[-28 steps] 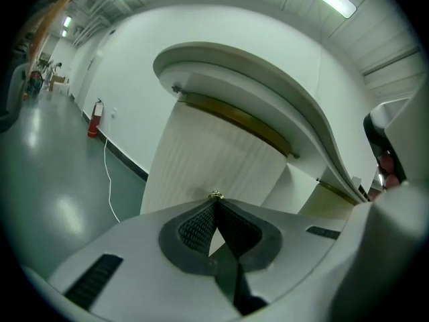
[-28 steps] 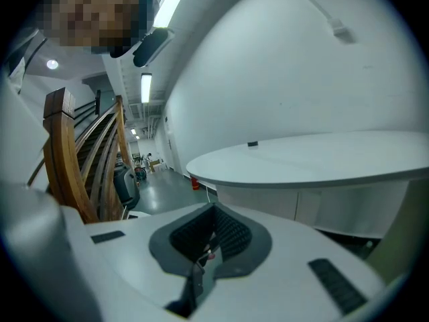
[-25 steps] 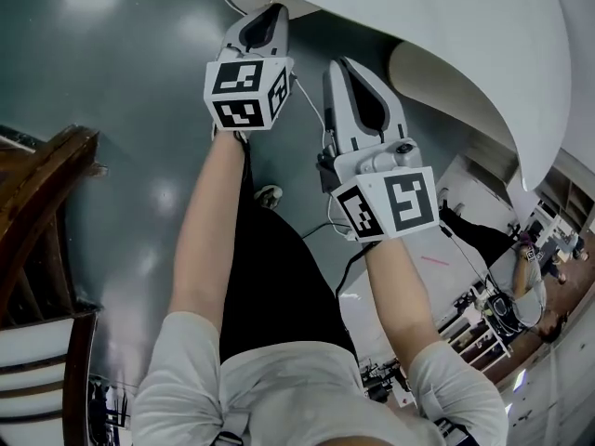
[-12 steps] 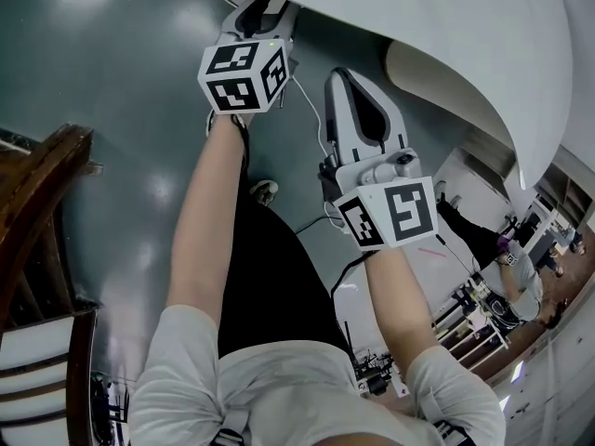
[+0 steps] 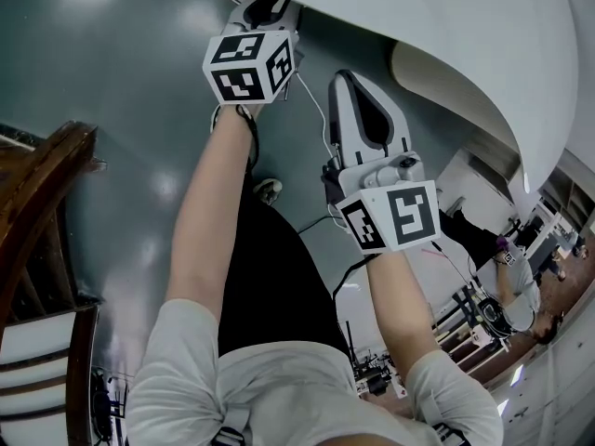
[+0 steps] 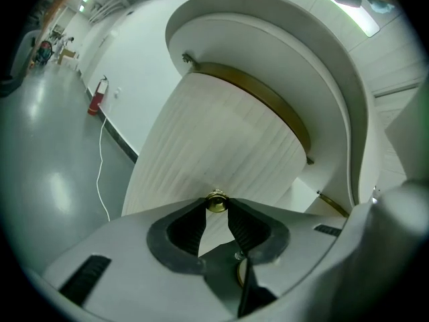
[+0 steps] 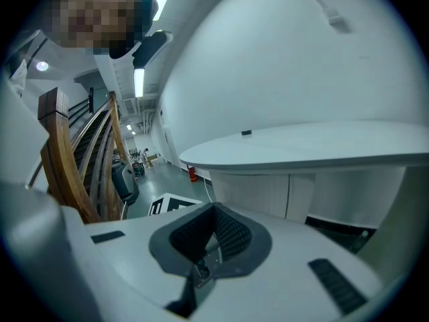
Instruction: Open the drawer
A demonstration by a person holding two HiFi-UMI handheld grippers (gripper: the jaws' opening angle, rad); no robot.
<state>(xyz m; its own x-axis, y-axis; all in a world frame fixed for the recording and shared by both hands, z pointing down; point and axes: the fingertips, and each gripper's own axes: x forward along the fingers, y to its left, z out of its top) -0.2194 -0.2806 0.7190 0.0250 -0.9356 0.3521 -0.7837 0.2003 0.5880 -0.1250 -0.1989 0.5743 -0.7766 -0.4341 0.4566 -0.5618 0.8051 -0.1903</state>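
Note:
The drawer front [image 6: 221,146] is a curved, ribbed white panel under a round white counter [image 5: 446,26], with a brass band above it. A small brass knob [image 6: 215,200] sticks out of the panel. My left gripper [image 6: 215,205] has the knob between its tips. Its jaws are closing, and both dark pads [image 6: 201,210] touch the knob's sides. In the head view the left gripper [image 5: 265,6] reaches under the counter edge. My right gripper [image 5: 351,82] hangs beside it, away from the drawer, shut with nothing in it. In its own view the right gripper [image 7: 214,210] shows pads that meet.
A white cable [image 6: 100,159] trails over the grey floor by the wall, near a red fire extinguisher [image 6: 96,99]. A wooden stair rail [image 7: 67,159] rises at the left, with wooden furniture [image 5: 46,203] at my left side. People stand far off.
The left gripper moved forward to the drawer front and its jaws, shut before, came apart and now sit around the knob. The right gripper has barely shifted.

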